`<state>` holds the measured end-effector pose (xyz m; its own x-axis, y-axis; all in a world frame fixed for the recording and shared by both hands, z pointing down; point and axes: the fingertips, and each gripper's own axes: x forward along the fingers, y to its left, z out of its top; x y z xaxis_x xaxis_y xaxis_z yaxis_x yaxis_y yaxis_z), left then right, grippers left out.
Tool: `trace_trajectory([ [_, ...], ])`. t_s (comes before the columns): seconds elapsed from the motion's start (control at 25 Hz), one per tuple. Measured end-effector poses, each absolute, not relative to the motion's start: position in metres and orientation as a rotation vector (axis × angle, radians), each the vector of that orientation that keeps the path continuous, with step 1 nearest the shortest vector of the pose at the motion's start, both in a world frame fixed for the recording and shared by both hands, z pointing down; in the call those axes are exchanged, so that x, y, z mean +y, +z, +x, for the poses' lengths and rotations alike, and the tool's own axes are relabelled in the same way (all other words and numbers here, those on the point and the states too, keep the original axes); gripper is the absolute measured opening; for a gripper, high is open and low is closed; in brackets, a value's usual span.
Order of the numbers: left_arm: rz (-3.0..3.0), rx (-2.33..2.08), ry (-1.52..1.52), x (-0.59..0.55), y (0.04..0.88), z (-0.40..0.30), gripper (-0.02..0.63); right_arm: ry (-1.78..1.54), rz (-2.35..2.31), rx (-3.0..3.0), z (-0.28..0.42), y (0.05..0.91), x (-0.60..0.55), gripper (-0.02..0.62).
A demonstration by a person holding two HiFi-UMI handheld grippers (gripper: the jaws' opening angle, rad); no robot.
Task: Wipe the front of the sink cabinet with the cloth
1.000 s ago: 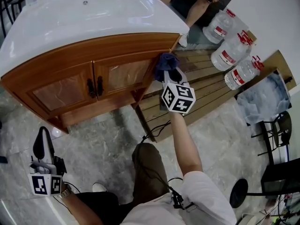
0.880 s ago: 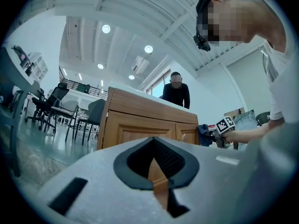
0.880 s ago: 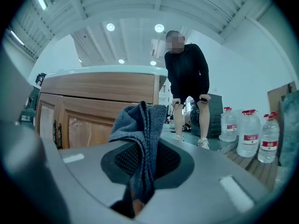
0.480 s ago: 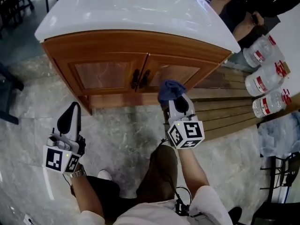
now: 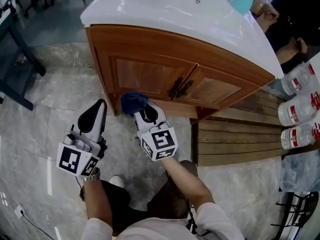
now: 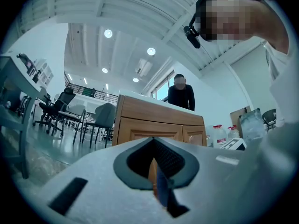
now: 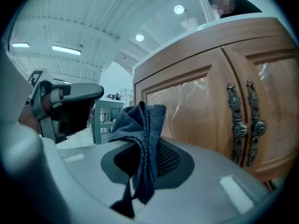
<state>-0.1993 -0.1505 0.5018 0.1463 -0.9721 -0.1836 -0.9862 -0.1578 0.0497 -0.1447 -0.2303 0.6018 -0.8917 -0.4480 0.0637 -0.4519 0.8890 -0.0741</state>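
my left gripper (image 5: 98, 109) hangs low over the grey floor (image 5: 45, 104), to the left of the cabinet's near corner. its jaws are pressed together with only a thin slit between them, and in the left gripper view (image 6: 153, 169) nothing sits in that slit; past it i see the wood of the cabinet and a sliver of blue.

just to the right, my right gripper (image 5: 146, 115) points up at the sink cabinet (image 5: 150, 79). its jaws are clamped narrow on the cloth (image 5: 133, 102). in the right gripper view the cloth (image 7: 142, 134) runs down through the middle of the jaws, a short tail below the pinch and the greater part bunched above the tips, leaning a little to the left.

the cloth is dark blue, soft and ribbed in weave, folded on itself into thick pleats with a stitched edge at the top.

from the head view it sits at the lower left of the cabinet front, below the left door panel; whether it touches the wood i cannot tell.

the cabinet is warm brown wood with two doors, dark ornate handles (image 5: 180, 87) where they meet, and a white sink top (image 5: 165, 14). to the right lie wooden slats (image 5: 235, 144) and water bottles (image 5: 300, 106).
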Motion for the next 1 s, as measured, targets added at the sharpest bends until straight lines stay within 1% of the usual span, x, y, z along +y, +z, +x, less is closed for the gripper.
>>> trace_trajectory([
  [0.2, -2.294, 1.994, 0.273, -0.147, 0.497, -0.205, -0.003, 0.145, 0.642, -3.021, -0.201, 0.613, -0.225, 0.066],
  [0.4, -2.276, 2.01, 0.279, -0.142, 0.497, -0.212, -0.003, 0.147, 0.63, -3.016, -0.239, 0.619, -0.226, 0.066],
  [0.72, -2.28, 2.0, 0.296, -0.14, 0.495, -0.214, -0.003, 0.175, 0.729, -2.97, -0.273, 0.629, -0.241, 0.066],
  [1.0, -2.275, 2.004, 0.309, -0.137, 0.495, -0.219, -0.003, 0.109, 0.816, -2.939, -0.265, 0.628, -0.245, 0.065],
])
